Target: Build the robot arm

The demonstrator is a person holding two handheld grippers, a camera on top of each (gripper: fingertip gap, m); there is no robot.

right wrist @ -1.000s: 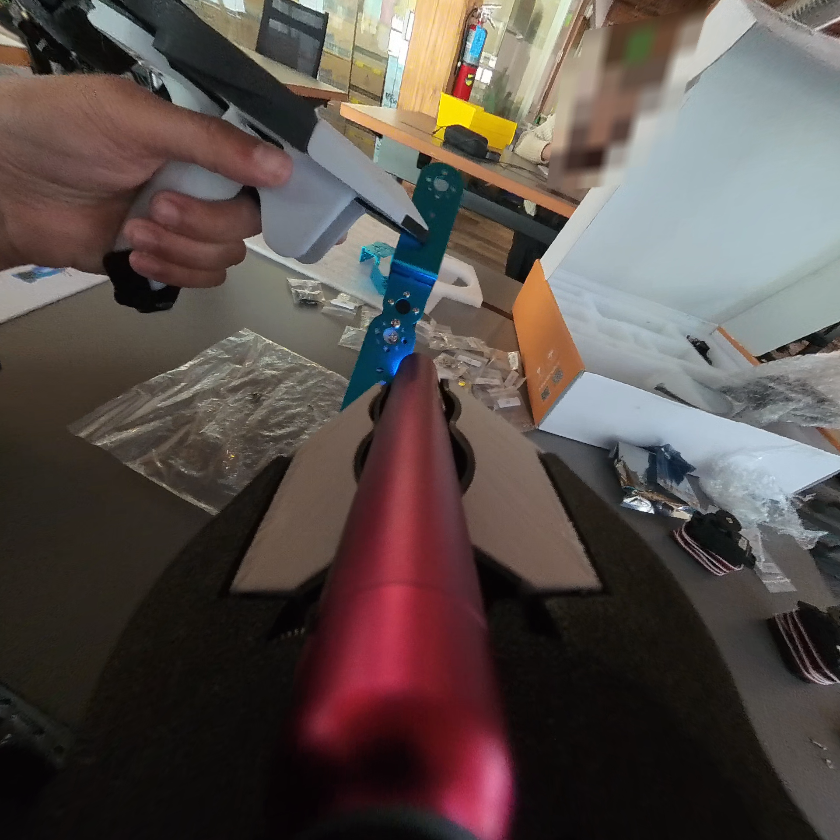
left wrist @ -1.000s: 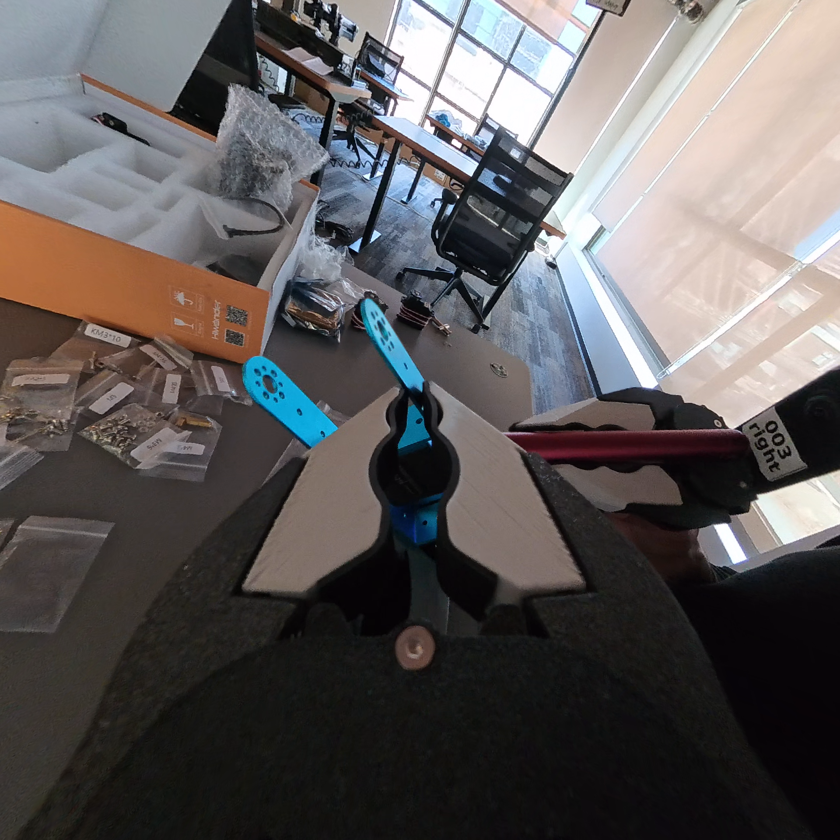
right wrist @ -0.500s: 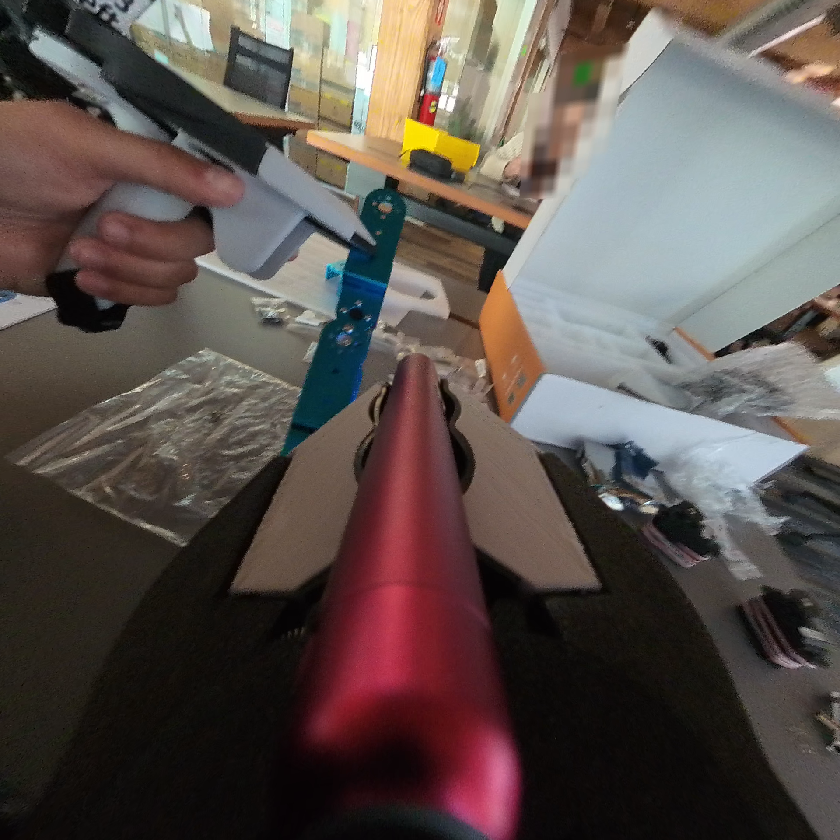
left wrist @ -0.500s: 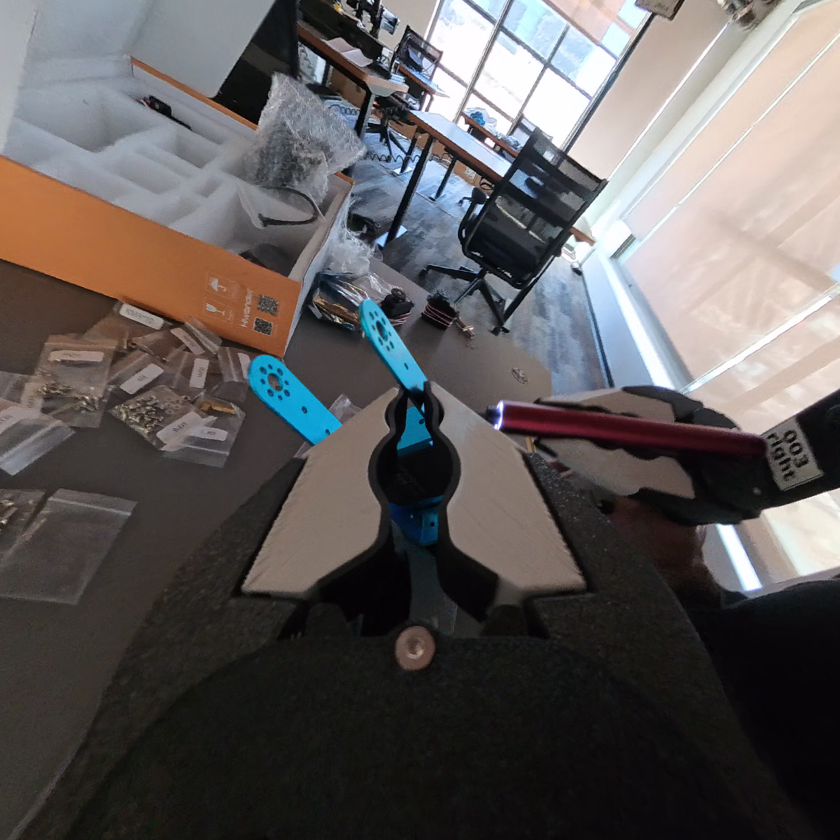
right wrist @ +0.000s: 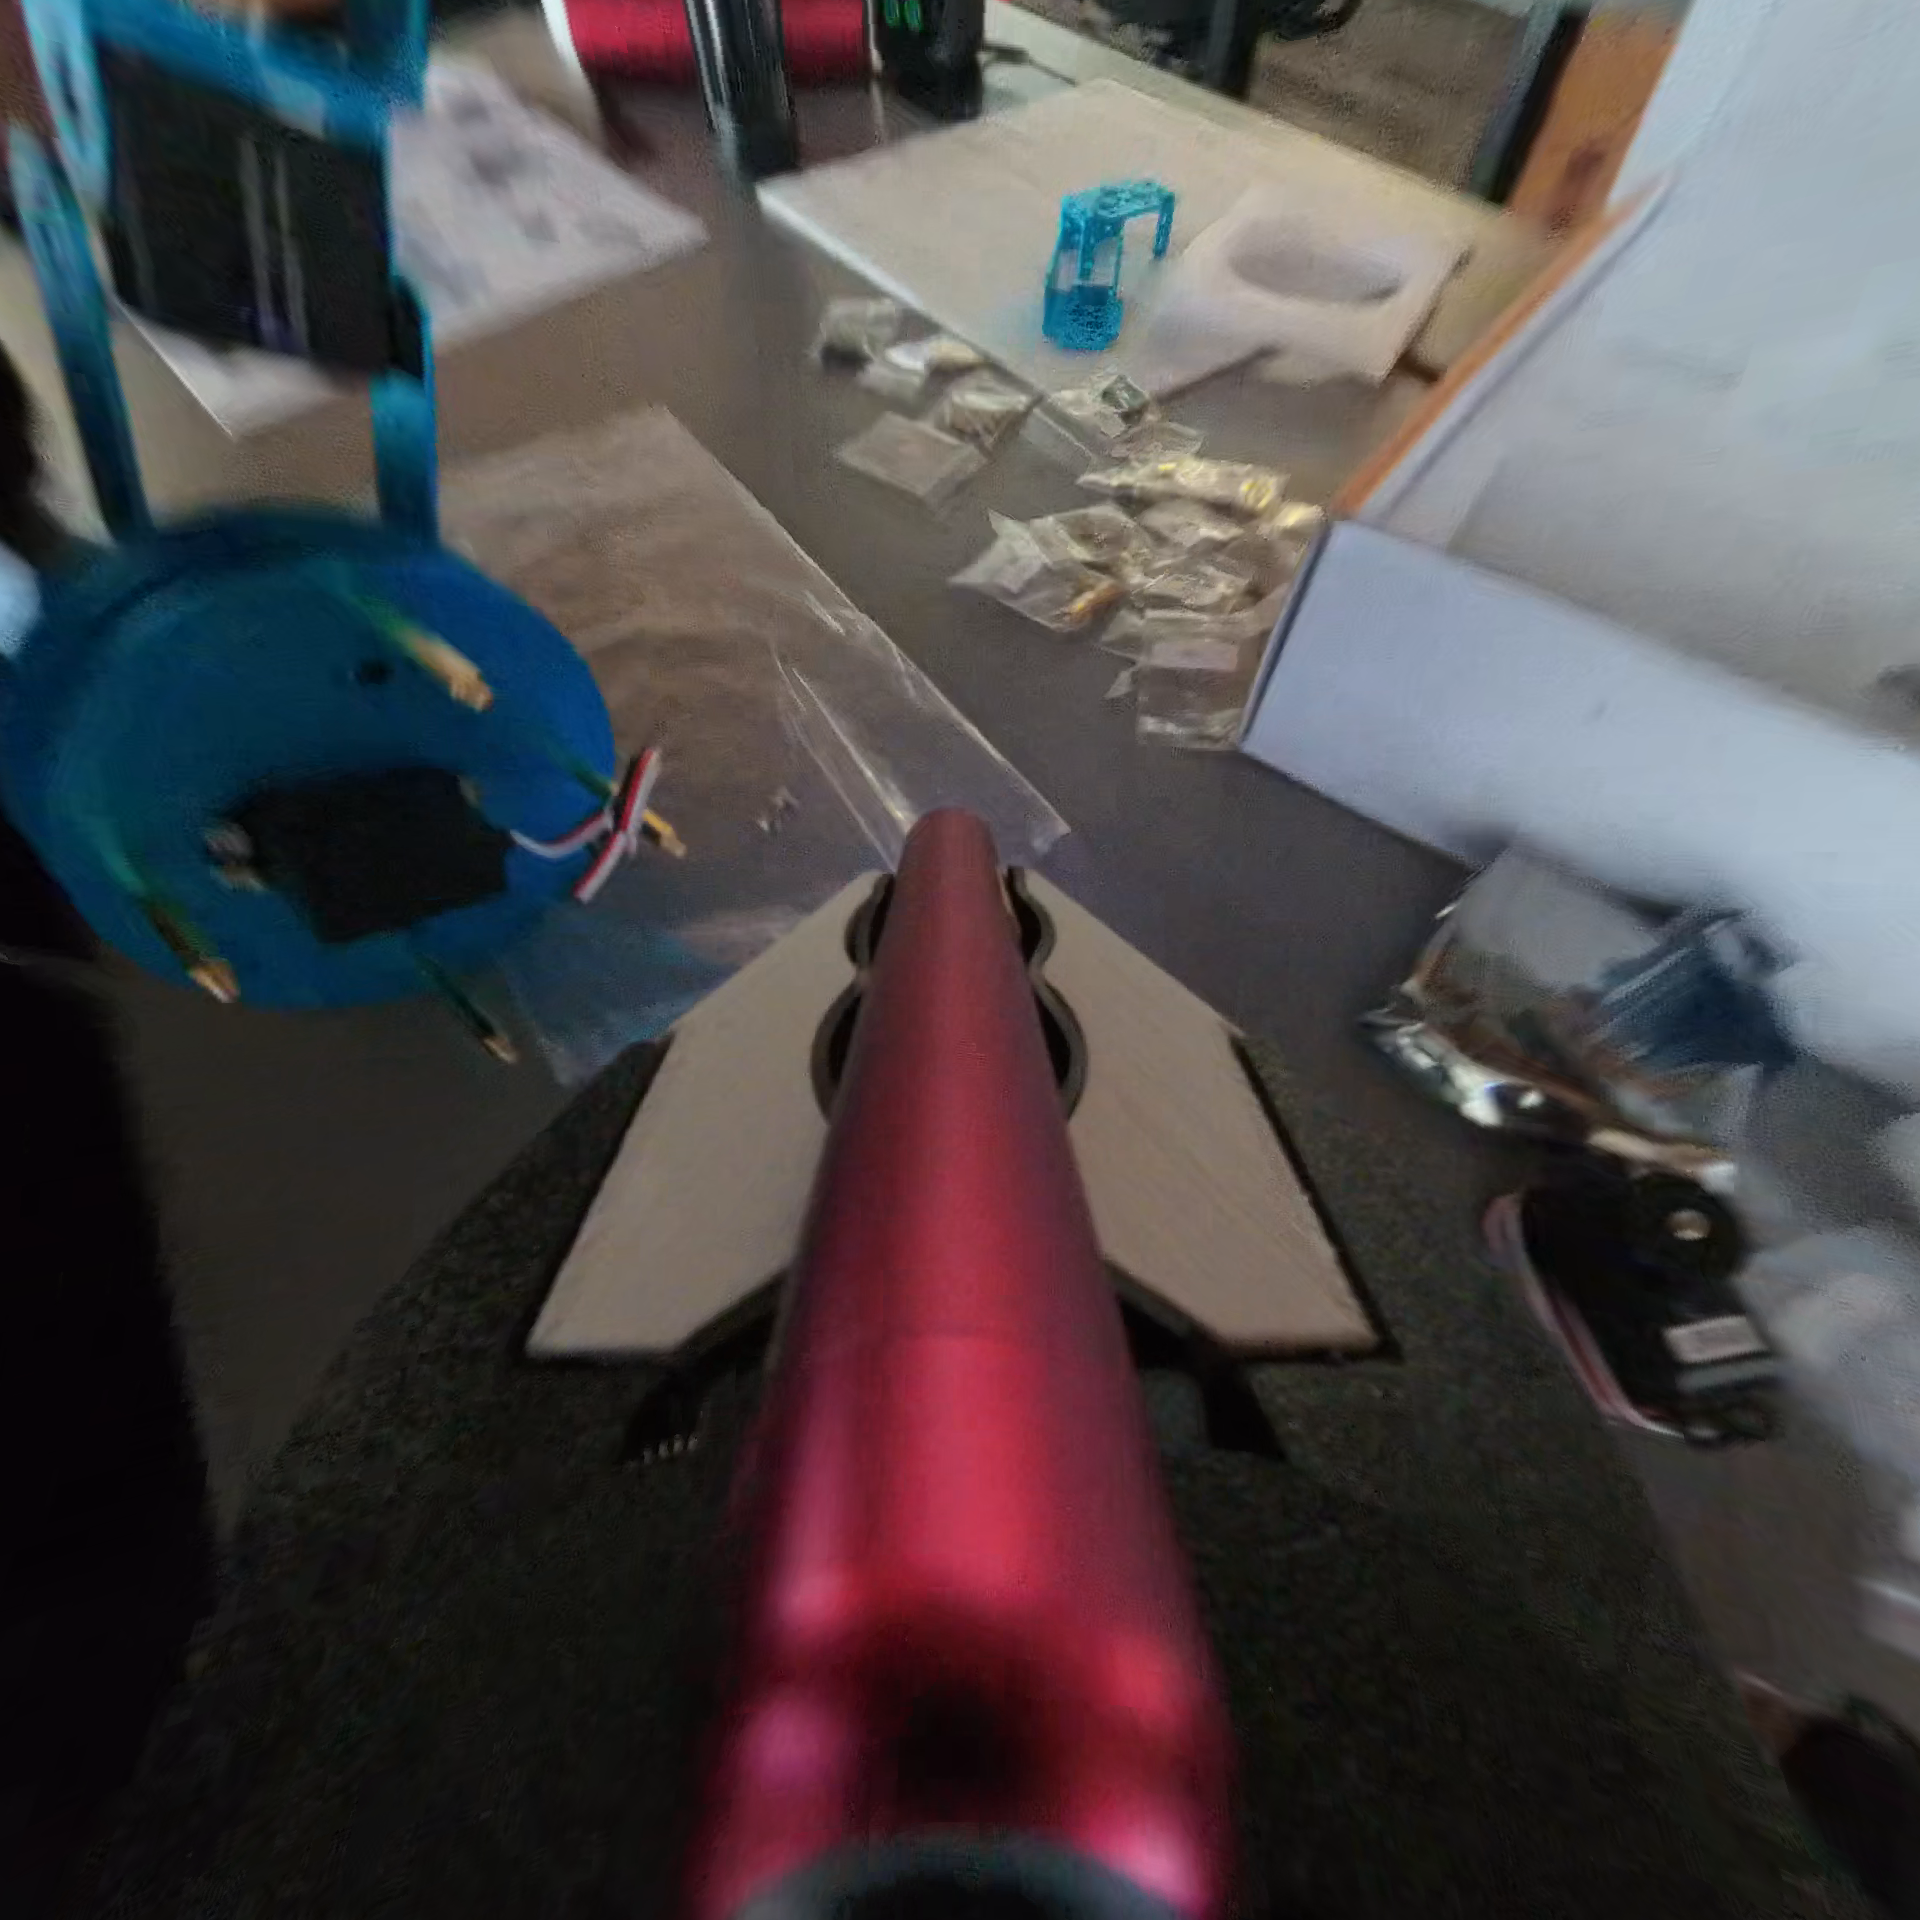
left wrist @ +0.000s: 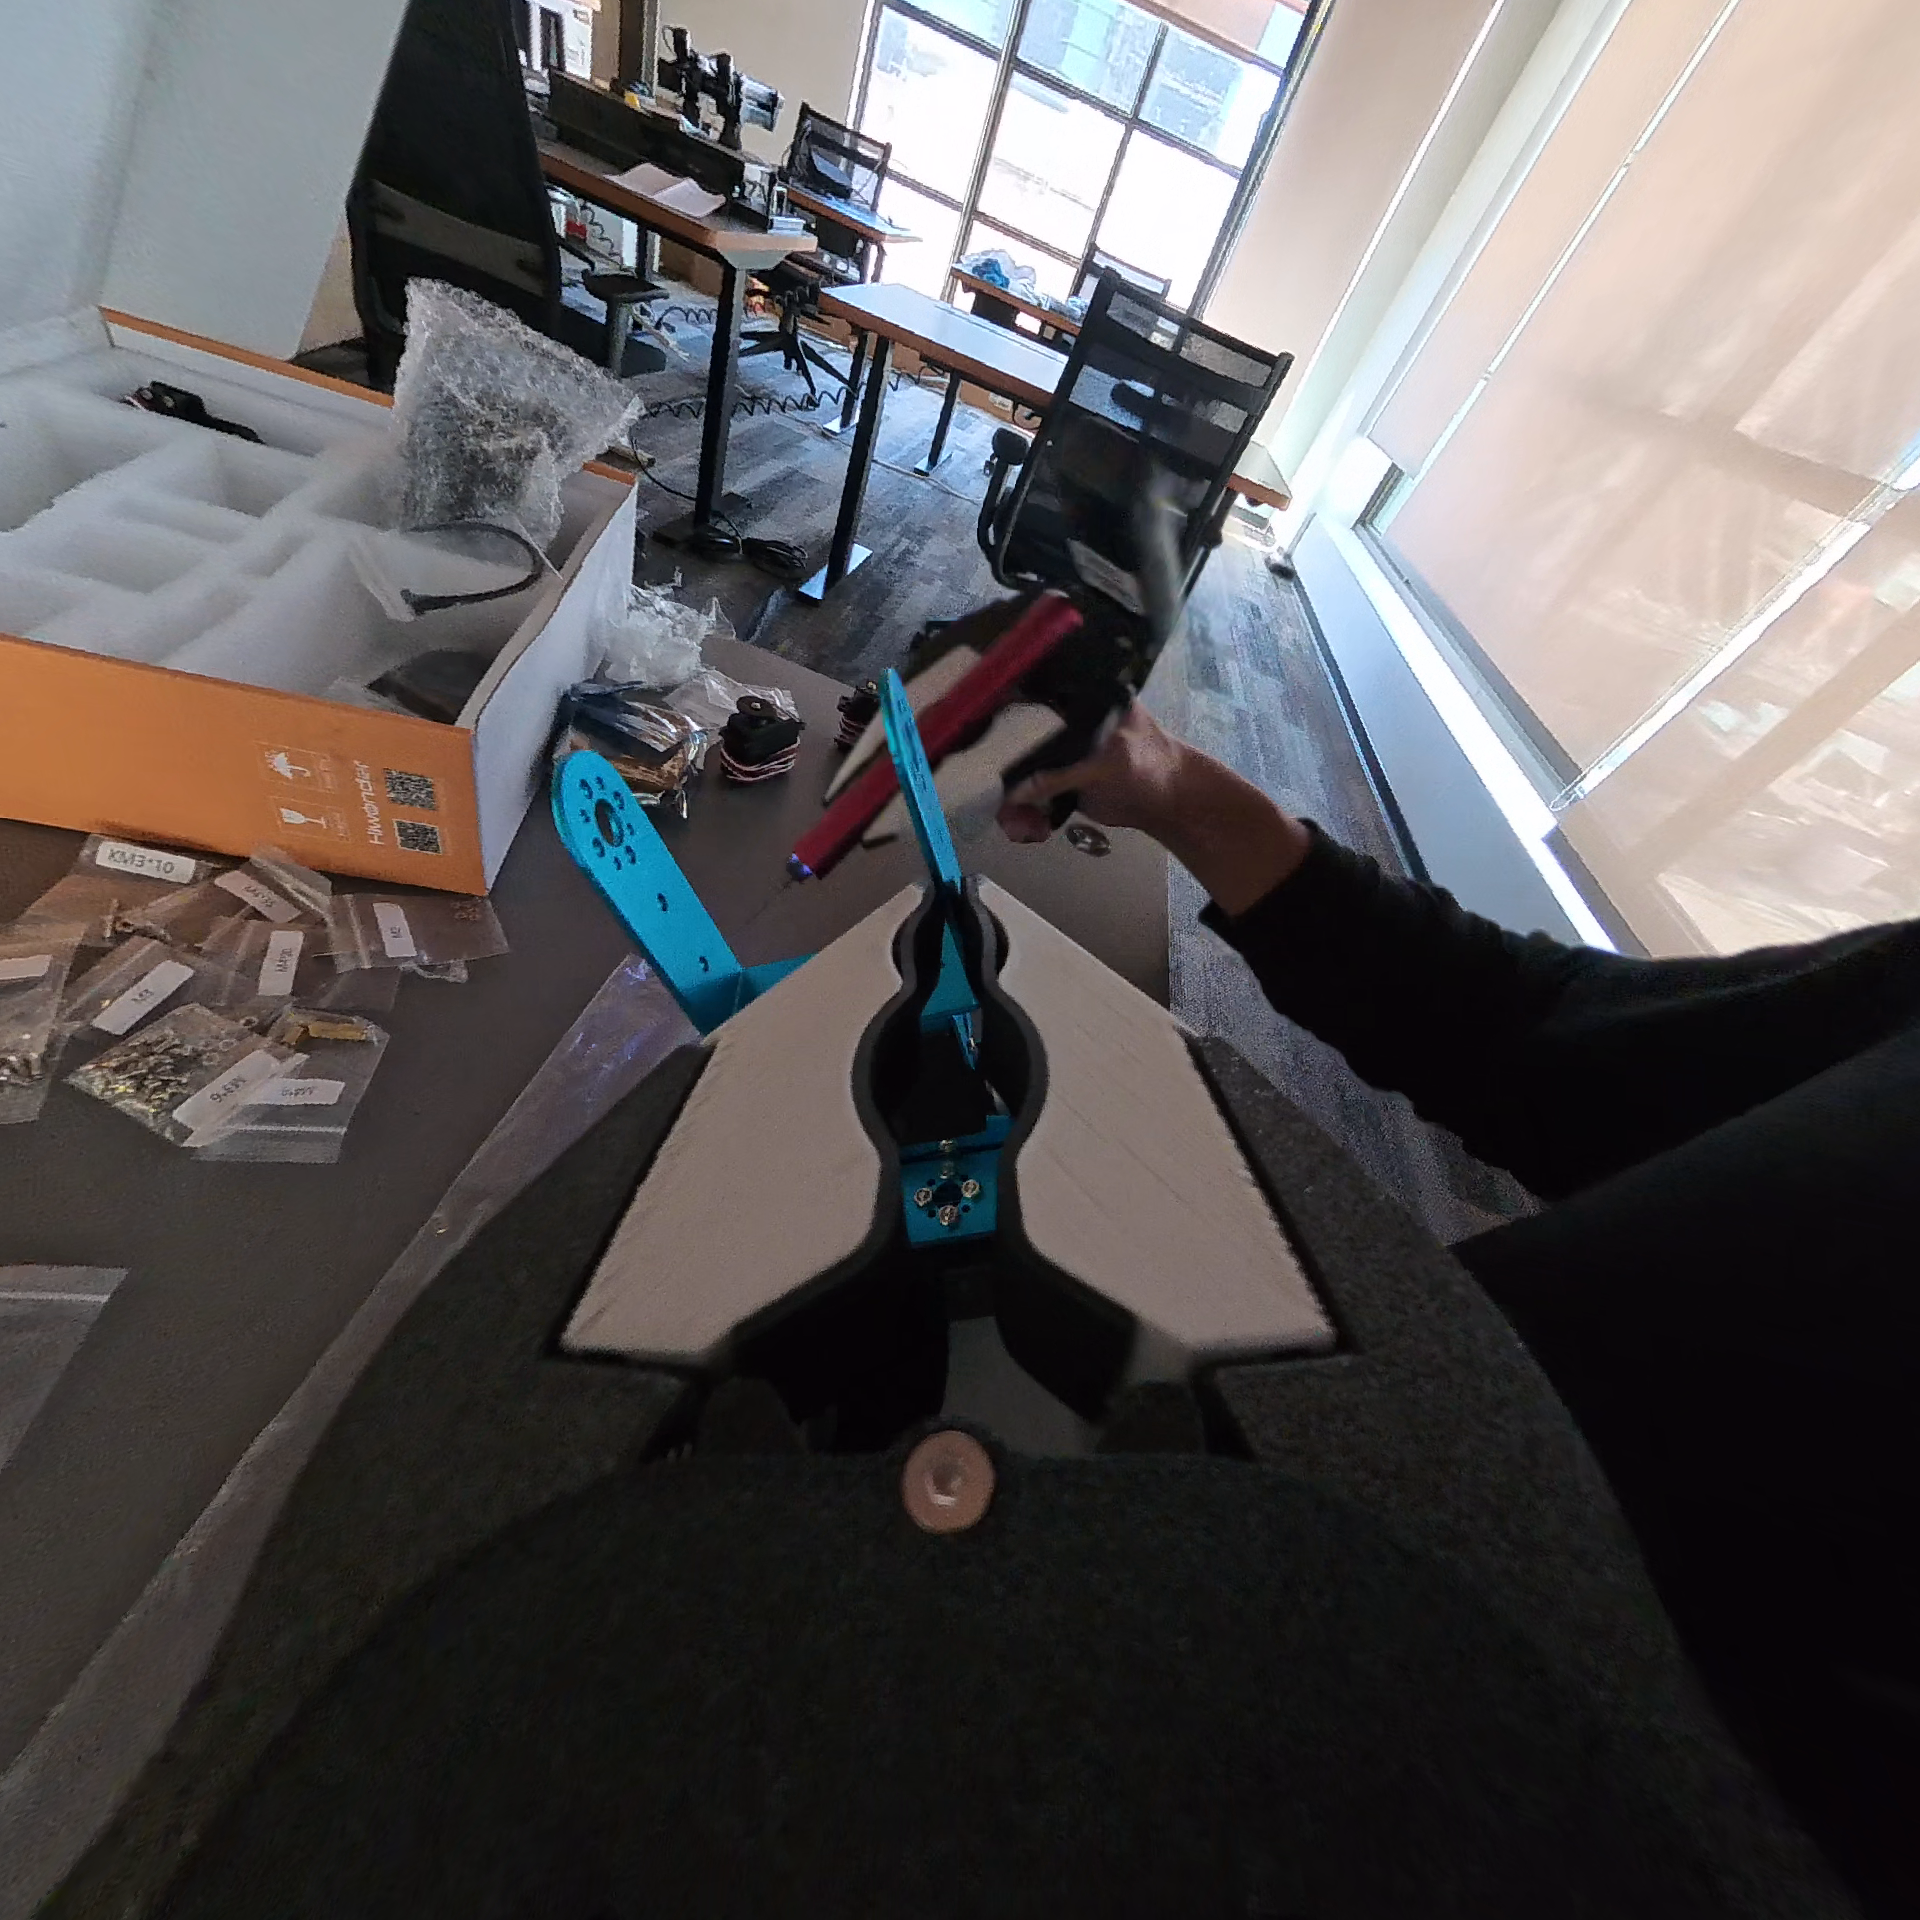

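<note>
Covering the dark table are screw bags beside an orange box; office chairs and desks stand far off by the windows. The left gripper pinches a blue bracket; the right gripper clamps a red screwdriver, with what seems a blue round base blurred at its left.

Right gripper with red screwdriver has been swung away from blue bracket, now pointed down toward table; right view blurred.

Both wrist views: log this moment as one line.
left hand-held gripper: shut on blue metal U-bracket | right hand-held gripper: shut on red metal cylindrical tool | below: dark table, clear hardware bags
</note>
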